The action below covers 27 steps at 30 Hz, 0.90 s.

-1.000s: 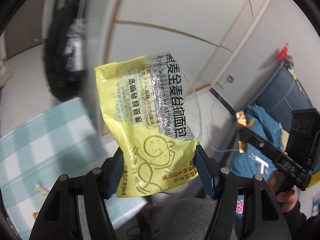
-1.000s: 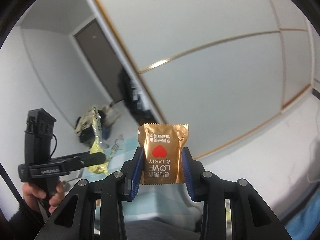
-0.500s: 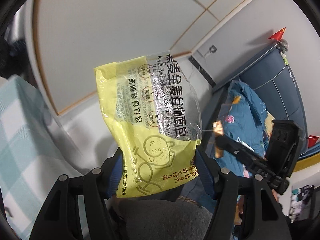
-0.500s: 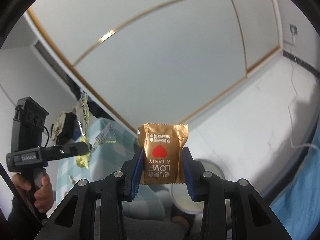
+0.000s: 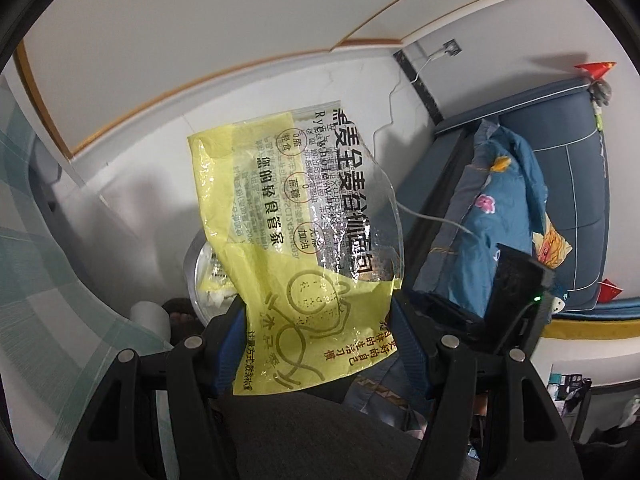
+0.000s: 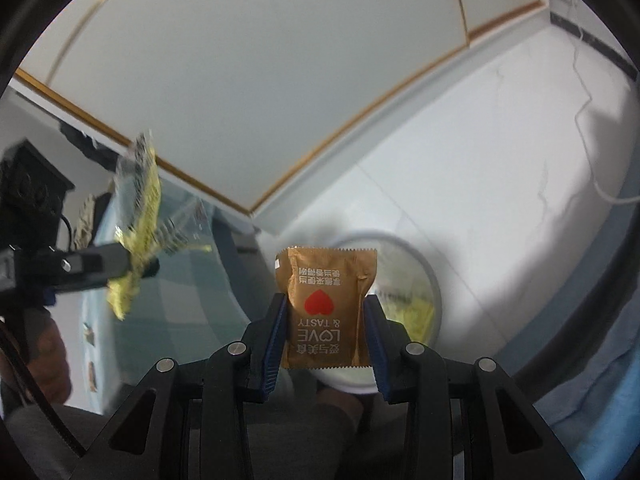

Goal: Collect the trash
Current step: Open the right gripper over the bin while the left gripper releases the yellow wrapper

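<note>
My left gripper is shut on a yellow and clear bread wrapper that stands up between its blue pads. Behind the wrapper's left edge, a round white bin with scraps inside shows on the floor. My right gripper is shut on a small gold snack packet printed with a red heart. The same white bin lies right behind that packet, yellow scraps in it. In the right wrist view the left gripper with its yellow wrapper hangs at the left, over the checked cloth.
A table with a pale blue checked cloth fills the left side. A blue sofa with a flowered blue quilt stands at the right. White cabinet doors with wooden trim rise behind the bin. A grey-trousered knee is below the left gripper.
Both grippers have tipped downward and dropped, each keeping its wrapper. The floor and the white bin have come into view in both wrist views; the door and the bags at the back have gone out.
</note>
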Available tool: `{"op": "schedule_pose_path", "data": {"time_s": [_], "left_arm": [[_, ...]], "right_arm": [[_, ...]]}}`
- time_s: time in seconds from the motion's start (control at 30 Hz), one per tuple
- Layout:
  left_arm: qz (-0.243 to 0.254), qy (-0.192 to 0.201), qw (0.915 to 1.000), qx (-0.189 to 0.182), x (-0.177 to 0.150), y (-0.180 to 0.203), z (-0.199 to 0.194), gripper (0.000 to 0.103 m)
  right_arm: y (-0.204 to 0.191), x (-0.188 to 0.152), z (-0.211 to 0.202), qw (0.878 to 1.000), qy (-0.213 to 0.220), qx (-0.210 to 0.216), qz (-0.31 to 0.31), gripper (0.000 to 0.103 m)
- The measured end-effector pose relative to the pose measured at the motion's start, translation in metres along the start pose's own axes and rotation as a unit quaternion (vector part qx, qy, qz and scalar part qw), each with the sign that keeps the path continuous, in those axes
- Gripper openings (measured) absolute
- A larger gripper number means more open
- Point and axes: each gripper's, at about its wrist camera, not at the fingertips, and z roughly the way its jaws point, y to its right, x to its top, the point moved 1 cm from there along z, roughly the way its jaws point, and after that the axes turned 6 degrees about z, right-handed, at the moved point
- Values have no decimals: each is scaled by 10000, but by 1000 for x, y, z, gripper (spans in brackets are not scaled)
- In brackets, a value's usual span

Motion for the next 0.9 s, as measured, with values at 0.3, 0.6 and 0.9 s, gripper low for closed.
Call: {"op": "schedule_pose_path", "data": {"time_s": [0.3, 0.6, 0.9], "left_arm": [[-404, -431, 9982, 12, -7, -21, 35, 63], [-641, -545, 9964, 83, -7, -32, 50, 63], [-687, -880, 9934, 263, -7, -35, 80, 63]], "right_arm": [[13, -11, 48, 9982, -561, -181, -73, 39], [11, -13, 48, 9963, -747, -344, -254, 59], [15, -10, 14, 9982, -331, -499, -50, 67]]}}
